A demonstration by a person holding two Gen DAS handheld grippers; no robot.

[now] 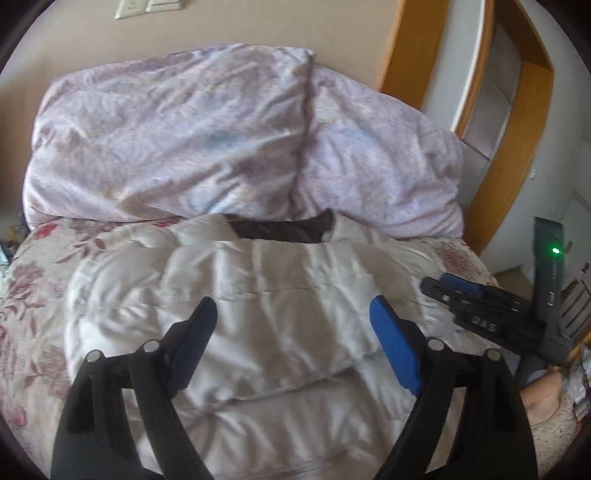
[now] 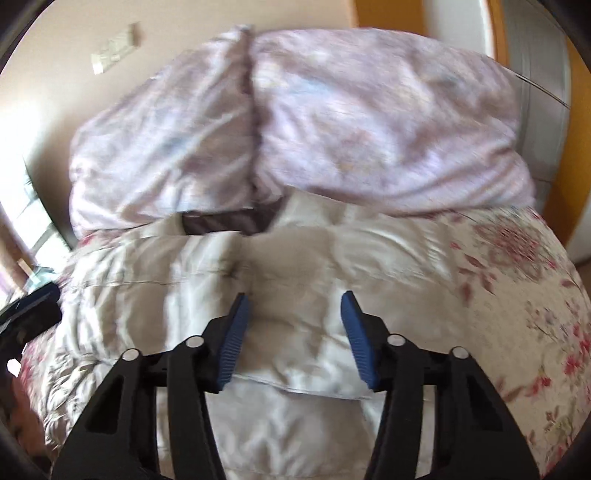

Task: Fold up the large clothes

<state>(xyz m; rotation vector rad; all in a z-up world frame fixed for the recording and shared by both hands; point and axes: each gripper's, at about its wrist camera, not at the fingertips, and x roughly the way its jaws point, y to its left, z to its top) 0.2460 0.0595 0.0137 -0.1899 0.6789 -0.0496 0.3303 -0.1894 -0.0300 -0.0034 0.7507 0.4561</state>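
White padded jacket (image 1: 258, 295) spread flat on a bed with a flowered cover (image 1: 33, 295), its dark brown collar lining (image 1: 280, 229) toward the far end, where a heaped pale lilac quilt (image 1: 207, 129) lies against the beige wall (image 1: 258, 26). One flap of the jacket is folded over the body, its edge crossing just ahead of both tools.

Left hand-held gripper (image 1: 293, 310) — jaws spread wide above the jacket's middle, blue pads clear of the cloth, nothing between them. Right hand-held gripper (image 2: 295, 301) — jaws part-way apart over the same white fabric, likewise released; the view is blurred, and whether its pads brush the cloth cannot be told.

In the left wrist view the right tool shows at the bed's right edge, a green light (image 1: 555, 251) lit on its body. A wooden door frame (image 1: 498, 147) stands beyond the bed.
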